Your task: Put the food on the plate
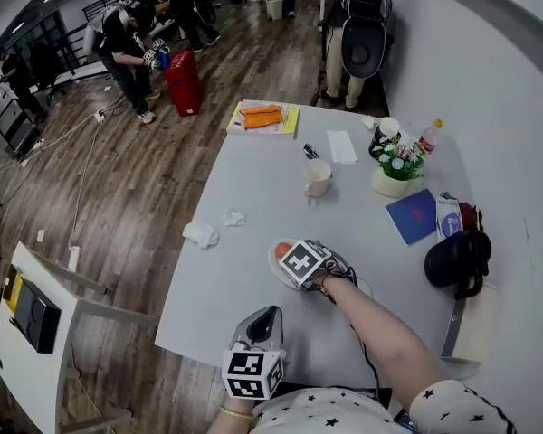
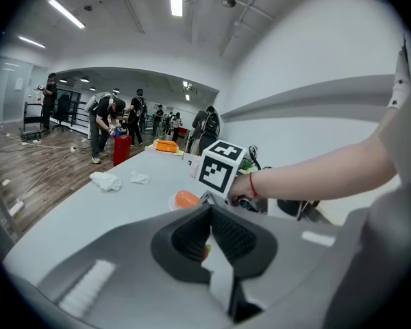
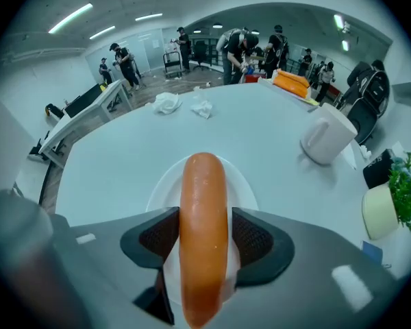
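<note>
Sausage (image 3: 203,232): smooth, orange, gripped in the jaws of the right gripper (image 3: 203,242) over a round white plate (image 3: 166,184) on the grey counter (image 1: 253,188). Wooden floor (image 1: 136,179) beyond. Left gripper (image 2: 207,214) jaws closed, empty.

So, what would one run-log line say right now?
right gripper: holding sausage over plate | left gripper: shut

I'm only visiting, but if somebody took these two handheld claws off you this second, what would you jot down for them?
Left gripper: shut, empty, low over the table's near edge.
Right gripper: shut on the sausage, pointing steeply down over the white plate.
Done: sausage picked up and over the plate; whether it touches the plate, I cannot tell.
Left: set it down, open the jaws, lift away.
Orange items at the table's far end may be more food.
</note>
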A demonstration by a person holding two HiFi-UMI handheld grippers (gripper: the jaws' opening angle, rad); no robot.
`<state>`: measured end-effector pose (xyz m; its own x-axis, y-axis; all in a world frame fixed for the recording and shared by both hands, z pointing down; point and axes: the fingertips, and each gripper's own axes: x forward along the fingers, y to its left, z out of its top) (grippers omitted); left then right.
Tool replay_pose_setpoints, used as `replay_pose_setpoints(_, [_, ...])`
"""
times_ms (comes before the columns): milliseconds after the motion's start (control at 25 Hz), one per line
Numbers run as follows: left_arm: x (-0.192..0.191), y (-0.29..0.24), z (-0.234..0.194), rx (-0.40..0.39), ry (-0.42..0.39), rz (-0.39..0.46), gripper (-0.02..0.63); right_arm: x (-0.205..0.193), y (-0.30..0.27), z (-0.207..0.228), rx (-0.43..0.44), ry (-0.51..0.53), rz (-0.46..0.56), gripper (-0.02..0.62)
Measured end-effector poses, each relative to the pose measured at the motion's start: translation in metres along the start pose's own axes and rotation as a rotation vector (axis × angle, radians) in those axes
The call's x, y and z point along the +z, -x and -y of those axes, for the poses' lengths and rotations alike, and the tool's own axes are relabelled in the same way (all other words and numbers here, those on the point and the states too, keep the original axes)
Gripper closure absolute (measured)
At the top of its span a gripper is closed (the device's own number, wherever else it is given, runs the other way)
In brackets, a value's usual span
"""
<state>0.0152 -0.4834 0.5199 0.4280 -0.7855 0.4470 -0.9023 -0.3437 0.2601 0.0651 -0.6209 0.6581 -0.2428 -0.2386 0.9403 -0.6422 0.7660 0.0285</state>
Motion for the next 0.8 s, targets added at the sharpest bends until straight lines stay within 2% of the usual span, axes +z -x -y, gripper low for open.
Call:
replay_pose_setpoints(120, [0.0,0.001,0.004,-0.005,-0.01,-0.002,0.598,0.007,0.009,0.0,0.005,-0.053,0.112,0.274])
replay_pose_setpoints(440, [0.005,0.005,0.013,-0.022,-0.028,0.02,0.598,-0.002,0.066,-0.017,0.035,-0.224,0.368,0.283])
replay_pose_setpoints(480, [0.005,0.006,0.014,-0.023,-0.029,0.023,0.598,-0.005,0.078,-0.022,0.037,-0.249,0.422,0.316])
replay_pose_setpoints(600, [0.005,0.011,0.019,-0.033,-0.035,0.029,0.598,-0.019,0.125,-0.032,0.03,-0.386,0.636,0.595])
replay_pose_setpoints(680, [0.005,0.014,0.026,-0.049,-0.048,0.032,0.598,-0.031,0.154,-0.041,0.03,-0.464,0.753,0.597])
replay_pose_setpoints(800, [0.002,0.02,0.037,-0.065,-0.067,0.035,0.598,-0.055,0.182,-0.054,-0.018,-0.515,0.823,0.597])
